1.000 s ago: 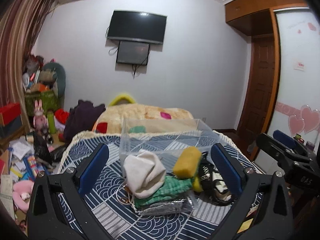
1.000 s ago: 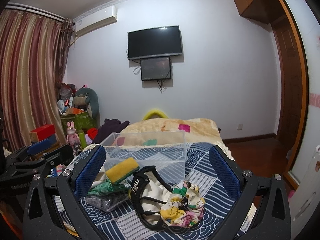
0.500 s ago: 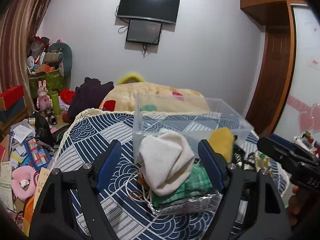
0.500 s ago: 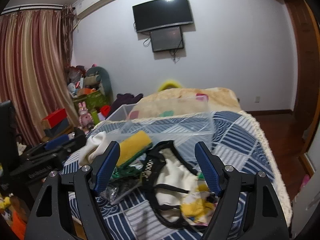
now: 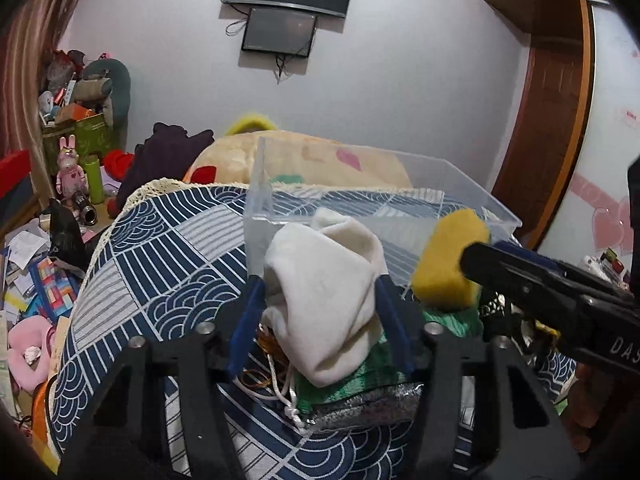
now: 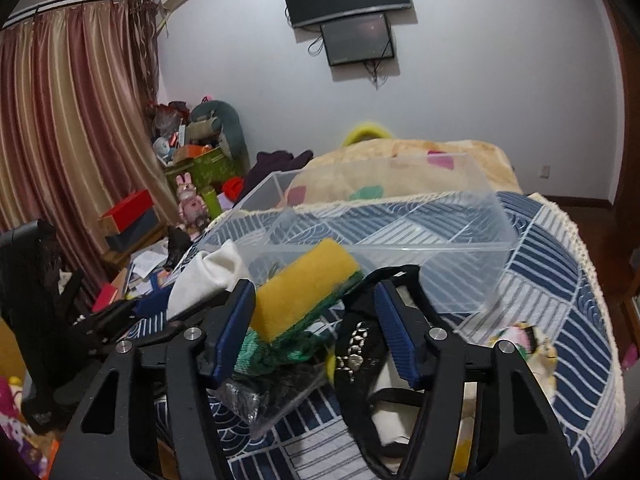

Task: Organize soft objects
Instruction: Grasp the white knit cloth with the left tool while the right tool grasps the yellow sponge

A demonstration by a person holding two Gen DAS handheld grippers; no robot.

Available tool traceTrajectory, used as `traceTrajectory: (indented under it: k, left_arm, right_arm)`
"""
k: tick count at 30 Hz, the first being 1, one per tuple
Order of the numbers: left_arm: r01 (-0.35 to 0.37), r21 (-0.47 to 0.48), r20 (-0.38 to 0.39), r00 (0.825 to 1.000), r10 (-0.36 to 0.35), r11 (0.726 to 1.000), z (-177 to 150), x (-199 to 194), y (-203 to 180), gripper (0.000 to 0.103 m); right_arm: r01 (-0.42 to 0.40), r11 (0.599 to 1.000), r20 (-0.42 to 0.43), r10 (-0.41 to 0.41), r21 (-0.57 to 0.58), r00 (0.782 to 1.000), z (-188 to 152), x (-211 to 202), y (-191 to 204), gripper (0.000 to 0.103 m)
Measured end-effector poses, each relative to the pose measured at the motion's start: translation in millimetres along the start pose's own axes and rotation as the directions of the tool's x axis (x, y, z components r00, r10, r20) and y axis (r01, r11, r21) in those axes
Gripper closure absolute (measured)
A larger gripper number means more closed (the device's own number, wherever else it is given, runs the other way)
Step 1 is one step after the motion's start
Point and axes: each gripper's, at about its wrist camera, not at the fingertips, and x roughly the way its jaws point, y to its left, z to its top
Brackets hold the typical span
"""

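A pile of soft things lies on the blue patterned bed cover (image 5: 168, 264) in front of a clear plastic bin (image 5: 360, 196). My left gripper (image 5: 318, 284) has its blue pads against both sides of a bunched white cloth (image 5: 328, 296) on top of the pile. My right gripper (image 6: 316, 292) straddles a yellow sponge (image 6: 304, 288) with a green underside; the left pad touches it, the right pad stands apart. The sponge (image 5: 450, 260) and the right gripper (image 5: 520, 276) also show in the left wrist view. Green cloth (image 5: 360, 376) and a silvery bag (image 5: 360, 408) lie beneath.
A black strappy item with studs (image 6: 356, 352) and a floral cloth (image 6: 524, 340) lie right of the pile. A beige blanket (image 6: 400, 168) lies behind the bin (image 6: 400, 232). Toys, boxes and papers clutter the floor (image 5: 36, 248) at the left. A wooden door (image 5: 548, 120) stands at right.
Both grippers moved forward and down onto the pile and narrowed. The left jaws closed in around the white cloth; the right jaws closed in around the yellow sponge.
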Motion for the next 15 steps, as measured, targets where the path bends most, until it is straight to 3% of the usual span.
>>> traceTrajectory:
  k: [6, 15]
  left_arm:
    - [0.007, 0.023, 0.015, 1.000, -0.008, 1.000, -2.0, -3.2, -6.3, 0.064]
    - [0.020, 0.061, 0.058, 0.998, -0.024, 0.998, -2.2, -16.0, -18.3, 0.071]
  right_arm:
    - [0.009, 1.000, -0.034, -0.009, -0.014, 0.999, 1.9, 8.8, 7.9, 0.044]
    - [0.038, 0.998, -0.060, -0.041, -0.044, 0.997, 8.4, 21.5, 15.1, 0.046]
